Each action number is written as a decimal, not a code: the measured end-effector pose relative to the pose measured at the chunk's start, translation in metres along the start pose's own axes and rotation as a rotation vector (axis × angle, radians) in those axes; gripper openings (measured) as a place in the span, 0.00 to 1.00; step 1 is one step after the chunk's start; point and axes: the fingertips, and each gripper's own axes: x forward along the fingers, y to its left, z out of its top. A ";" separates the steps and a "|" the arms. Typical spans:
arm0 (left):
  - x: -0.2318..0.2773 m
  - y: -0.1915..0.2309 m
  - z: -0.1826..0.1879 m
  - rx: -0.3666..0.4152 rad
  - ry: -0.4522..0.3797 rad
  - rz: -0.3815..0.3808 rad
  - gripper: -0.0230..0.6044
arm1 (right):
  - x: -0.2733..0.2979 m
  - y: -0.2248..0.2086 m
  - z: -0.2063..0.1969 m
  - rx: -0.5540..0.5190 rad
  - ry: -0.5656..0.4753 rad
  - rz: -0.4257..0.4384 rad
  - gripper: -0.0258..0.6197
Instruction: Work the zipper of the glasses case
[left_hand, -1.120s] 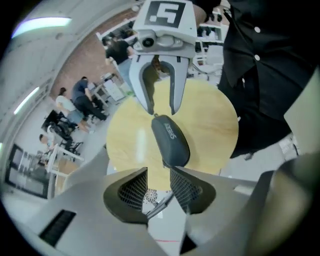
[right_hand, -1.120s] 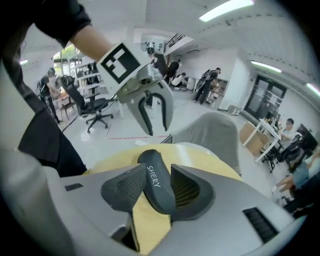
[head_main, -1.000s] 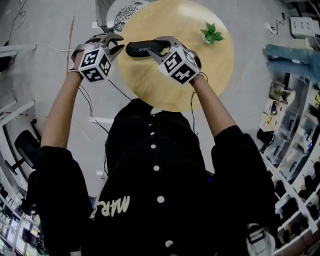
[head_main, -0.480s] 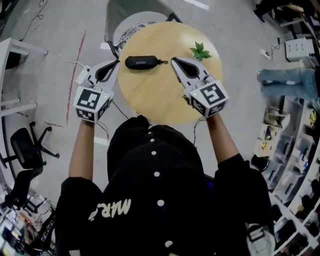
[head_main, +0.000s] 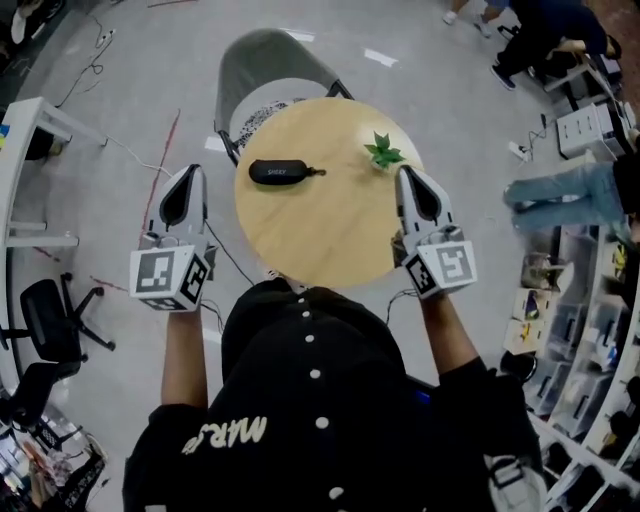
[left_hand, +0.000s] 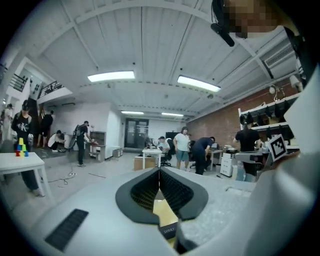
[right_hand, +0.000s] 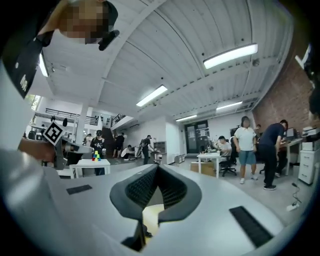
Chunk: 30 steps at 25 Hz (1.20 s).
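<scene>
The black glasses case lies flat on the round wooden table, its zipper pull sticking out at its right end. My left gripper hangs beyond the table's left edge, shut and empty. My right gripper is over the table's right edge, also shut and empty. Both are well apart from the case. In the left gripper view the left gripper has its jaws meeting, with a corner of the case below them. The right gripper is shut in its own view too.
A small green plant stands on the table near my right gripper's tip. A grey chair is behind the table. A white desk is at the left, shelving at the right. Several people stand in the room.
Both grippers have drawn back from the case and apart to the table's sides, and their jaws have closed. The case stays on the table, let go by the right gripper.
</scene>
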 end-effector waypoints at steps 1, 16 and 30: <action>-0.005 0.001 0.006 0.012 -0.014 0.024 0.04 | -0.006 -0.007 0.005 -0.003 -0.007 -0.029 0.04; -0.063 -0.001 -0.002 0.056 -0.051 0.147 0.04 | -0.075 -0.054 0.047 0.003 -0.118 -0.179 0.04; -0.042 -0.021 0.003 0.104 -0.061 0.122 0.04 | -0.068 -0.041 0.038 -0.051 -0.091 -0.130 0.04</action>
